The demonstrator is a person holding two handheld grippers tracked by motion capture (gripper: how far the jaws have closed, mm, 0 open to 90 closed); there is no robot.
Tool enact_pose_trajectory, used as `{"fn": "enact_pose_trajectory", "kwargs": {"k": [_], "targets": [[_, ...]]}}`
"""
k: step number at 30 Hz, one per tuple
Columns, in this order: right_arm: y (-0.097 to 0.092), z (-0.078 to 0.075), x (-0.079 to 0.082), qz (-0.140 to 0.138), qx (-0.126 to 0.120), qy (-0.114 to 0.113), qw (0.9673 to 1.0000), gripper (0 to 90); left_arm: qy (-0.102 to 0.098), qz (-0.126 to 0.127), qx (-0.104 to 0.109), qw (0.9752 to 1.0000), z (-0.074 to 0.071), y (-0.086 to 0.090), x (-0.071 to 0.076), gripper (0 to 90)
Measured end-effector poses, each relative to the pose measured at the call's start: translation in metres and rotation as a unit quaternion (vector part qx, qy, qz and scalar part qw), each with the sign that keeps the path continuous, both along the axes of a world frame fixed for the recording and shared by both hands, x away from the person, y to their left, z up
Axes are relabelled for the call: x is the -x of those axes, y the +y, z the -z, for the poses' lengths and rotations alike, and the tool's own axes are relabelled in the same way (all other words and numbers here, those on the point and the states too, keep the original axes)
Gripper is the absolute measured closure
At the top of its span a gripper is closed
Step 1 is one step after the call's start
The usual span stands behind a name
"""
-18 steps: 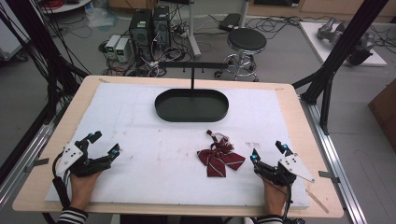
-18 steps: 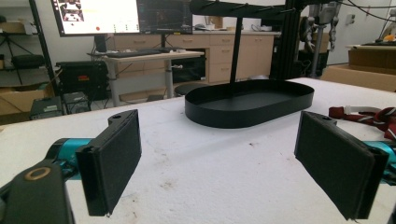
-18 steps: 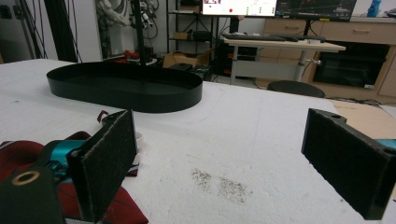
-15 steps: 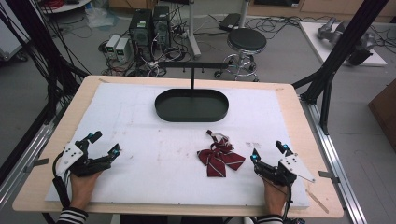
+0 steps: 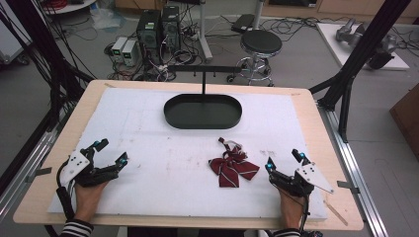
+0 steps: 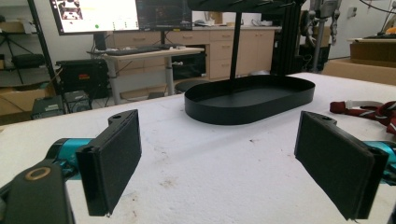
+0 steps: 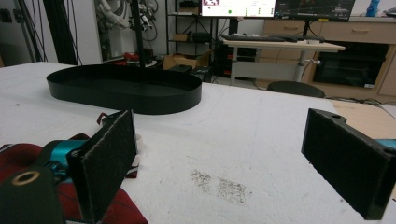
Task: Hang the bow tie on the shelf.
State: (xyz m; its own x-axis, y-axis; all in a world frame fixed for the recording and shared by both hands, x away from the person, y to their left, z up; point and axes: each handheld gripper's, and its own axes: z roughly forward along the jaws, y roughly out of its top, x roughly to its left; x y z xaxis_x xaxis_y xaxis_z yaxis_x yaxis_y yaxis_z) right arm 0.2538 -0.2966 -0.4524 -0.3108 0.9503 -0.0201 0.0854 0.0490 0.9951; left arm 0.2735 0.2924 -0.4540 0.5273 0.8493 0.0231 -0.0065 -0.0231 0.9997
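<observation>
Your right hand-held gripper (image 5: 283,161) (open, like the left hand-held gripper (image 5: 111,150)) sits just right of the bow tie (image 5: 232,165), much nearer.

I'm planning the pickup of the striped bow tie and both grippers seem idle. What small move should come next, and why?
Probably slide the right gripper toward the person's left, to the bow tie. Its jaws stand wide open with nothing between them, and the tie lies flat on the white sheet just beside it, much nearer than to the left gripper, whose jaws are also open. The black tray sits farther back.
</observation>
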Motion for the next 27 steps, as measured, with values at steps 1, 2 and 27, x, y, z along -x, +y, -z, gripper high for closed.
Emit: {"fn": "enact_pose_trajectory", "kwargs": {"k": [1, 2, 27], "targets": [[0.000, 0.000, 0.000, -0.001, 0.003, -0.001, 1.0000, 9.4, 0.001, -0.001, 0.000, 1.0000, 0.000, 0.000, 0.000, 15.2], [0.000, 0.000, 0.000, -0.002, 0.002, 0.002, 1.0000, 9.4, 0.001, -0.001, 0.000, 1.0000, 0.000, -0.001, 0.000, 15.2], [0.006, -0.014, -0.015, -0.030, 0.002, 0.066, 0.9974, 9.4, 0.002, -0.005, -0.007, 1.0000, 0.000, -0.002, 0.000, 15.3]]}}
